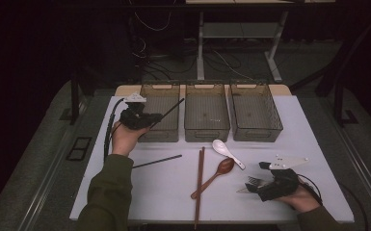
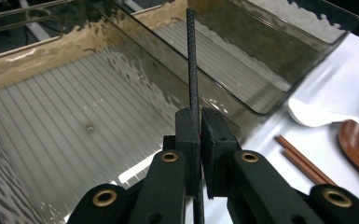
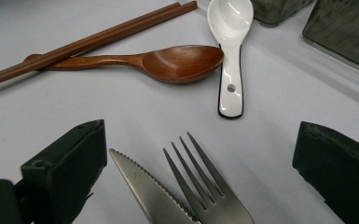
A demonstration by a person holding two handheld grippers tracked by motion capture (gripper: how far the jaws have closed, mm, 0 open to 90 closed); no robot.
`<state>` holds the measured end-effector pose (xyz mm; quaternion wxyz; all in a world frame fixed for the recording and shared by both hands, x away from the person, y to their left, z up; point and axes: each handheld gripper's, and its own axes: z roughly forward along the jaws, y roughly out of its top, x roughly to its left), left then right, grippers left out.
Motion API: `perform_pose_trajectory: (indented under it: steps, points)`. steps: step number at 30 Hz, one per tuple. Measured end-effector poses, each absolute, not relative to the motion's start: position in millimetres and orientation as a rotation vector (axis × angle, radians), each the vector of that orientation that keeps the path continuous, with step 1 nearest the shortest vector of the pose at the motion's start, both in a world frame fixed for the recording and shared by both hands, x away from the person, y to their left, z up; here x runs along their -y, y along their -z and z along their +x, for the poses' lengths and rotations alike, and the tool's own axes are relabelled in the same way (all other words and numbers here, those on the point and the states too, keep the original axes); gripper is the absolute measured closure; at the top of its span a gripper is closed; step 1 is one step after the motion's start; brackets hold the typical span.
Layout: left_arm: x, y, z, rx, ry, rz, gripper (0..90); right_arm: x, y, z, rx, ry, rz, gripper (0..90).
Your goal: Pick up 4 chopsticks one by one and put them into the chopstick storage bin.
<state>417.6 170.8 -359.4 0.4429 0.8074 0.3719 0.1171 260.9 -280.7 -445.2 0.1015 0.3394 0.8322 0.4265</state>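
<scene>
- Low at the right of the high view, your right gripper (image 1: 254, 186) rests on the white table (image 1: 313, 139) with its jaws spread wide; they press on nothing.
- In the right gripper view, a steel fork (image 3: 205, 186) and a serrated knife (image 3: 144, 186) lie side by side between those open jaws, at the bottom centre.
- Just beyond them, mid-frame, sit a wooden spoon (image 1: 217, 174), a white ceramic spoon (image 1: 227, 152) and a pair of brown chopsticks (image 1: 200, 185).
- A loose black chopstick (image 1: 157, 161) lies left of centre on the table.
- At the upper left, your left gripper (image 1: 152, 117) has its jaws pressed together on a second black chopstick (image 2: 192, 70), pinching it.
- That stick slants up over the left bin (image 1: 161, 103), first of three clear bins along the far edge.
</scene>
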Motion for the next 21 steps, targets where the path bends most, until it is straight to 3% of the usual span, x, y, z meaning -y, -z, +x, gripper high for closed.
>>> perform_pose_trajectory:
  steps: [21]
  points:
    - [-169.4, 357.4, 469.6, -1.039, -0.376, 1.953, 85.3, 281.2, 444.8, 260.7, -2.457, -1.264, 1.001, 2.9]
